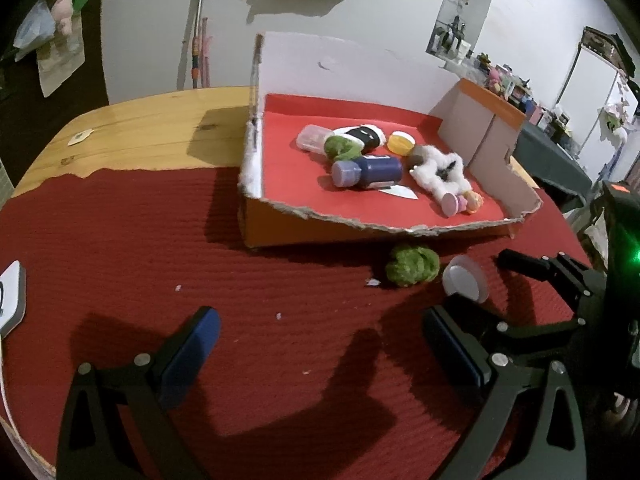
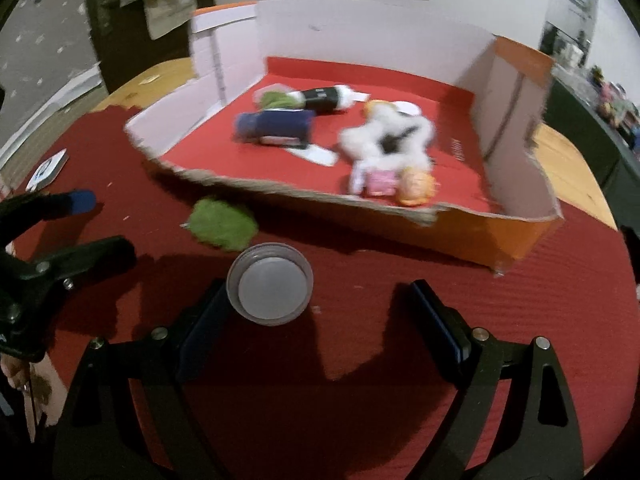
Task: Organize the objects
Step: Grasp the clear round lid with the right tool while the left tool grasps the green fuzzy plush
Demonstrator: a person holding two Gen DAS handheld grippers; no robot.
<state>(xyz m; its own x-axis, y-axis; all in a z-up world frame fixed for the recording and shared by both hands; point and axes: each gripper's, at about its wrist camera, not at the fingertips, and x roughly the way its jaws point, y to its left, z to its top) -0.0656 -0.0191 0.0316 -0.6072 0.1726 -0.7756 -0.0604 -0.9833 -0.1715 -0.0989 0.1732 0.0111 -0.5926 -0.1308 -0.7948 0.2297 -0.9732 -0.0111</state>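
A white plastic cap (image 2: 270, 288) lies on the red mat just past the left finger of my open right gripper (image 2: 320, 320), more in front of that finger than between the two. A green fuzzy ball (image 2: 222, 224) rests beyond it, against the front of the torn cardboard box (image 2: 460, 236). In the left wrist view my left gripper (image 1: 324, 340) hangs open and empty above the mat, with the ball (image 1: 412, 266) and cap (image 1: 464, 280) ahead to its right. The right gripper (image 1: 492, 284) reaches in by the cap. The box (image 1: 360, 222) holds a blue bottle (image 1: 368, 172), a white fluffy toy (image 1: 440, 172) and other small items.
The red mat (image 1: 200, 240) covers the near part of a wooden table (image 1: 140, 128). A white card (image 1: 12, 300) lies at the mat's left edge. The box's back and side walls stand high; its front rim is low and torn. Cluttered shelves stand at far right.
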